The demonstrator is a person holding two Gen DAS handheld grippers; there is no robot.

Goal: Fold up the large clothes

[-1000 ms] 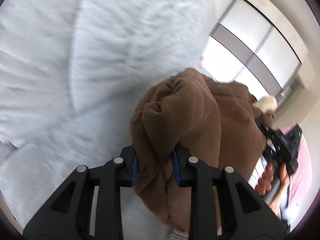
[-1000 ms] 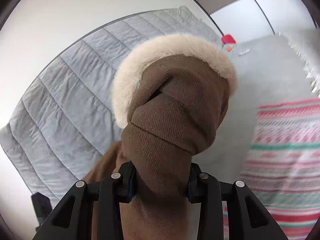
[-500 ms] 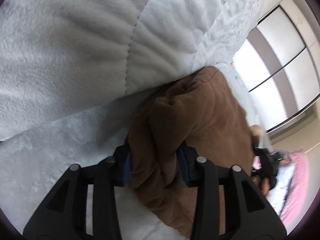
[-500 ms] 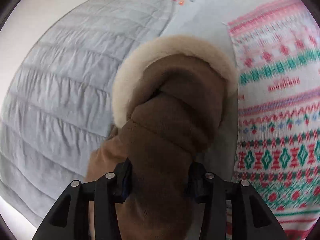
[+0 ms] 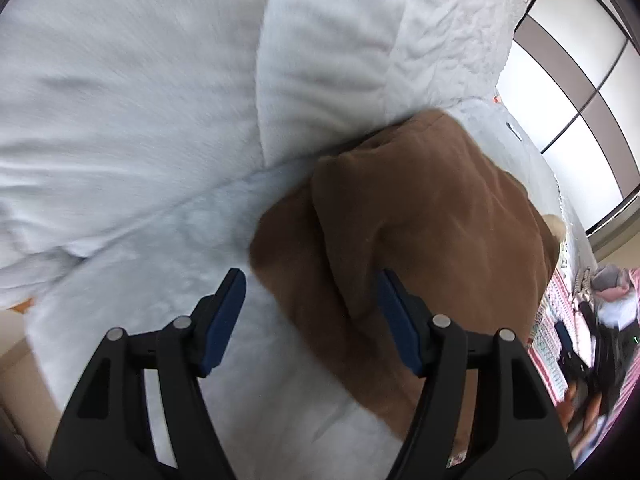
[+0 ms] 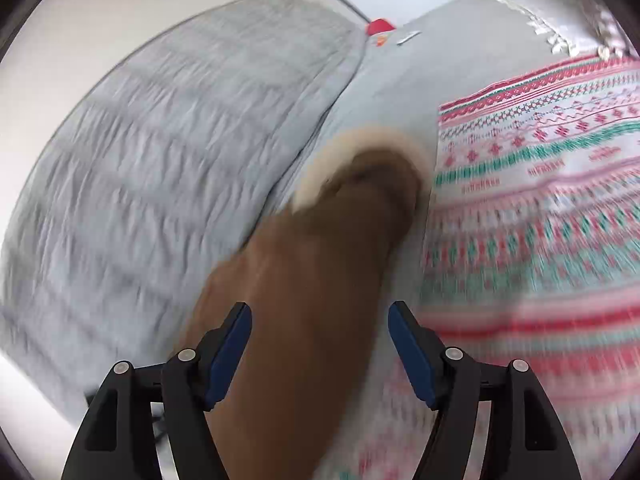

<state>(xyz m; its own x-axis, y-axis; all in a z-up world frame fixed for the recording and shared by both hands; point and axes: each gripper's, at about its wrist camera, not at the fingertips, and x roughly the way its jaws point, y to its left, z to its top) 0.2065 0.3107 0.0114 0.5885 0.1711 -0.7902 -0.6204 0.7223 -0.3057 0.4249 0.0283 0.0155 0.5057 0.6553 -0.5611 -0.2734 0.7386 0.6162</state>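
A brown coat (image 5: 432, 216) with a cream fur trim (image 6: 320, 168) lies bunched on the white bedding (image 5: 140, 120). My left gripper (image 5: 310, 320) is open, its jaws spread wide; the coat's edge lies between them, against the right finger. My right gripper (image 6: 320, 344) is open too, with the coat (image 6: 312, 280) lying loose between the spread jaws. The fur-trimmed end lies ahead of the right gripper, by the edge of the patterned blanket.
A quilted grey duvet (image 6: 160, 160) lies to the left in the right wrist view. A red, green and white patterned blanket (image 6: 540, 200) lies to the right. A small red item (image 6: 378, 26) sits far back. Wardrobe doors (image 5: 568, 80) stand beyond the bed.
Both grippers were shut on the brown coat and have opened. The coat has dropped onto the bed. Both views are blurred by motion.
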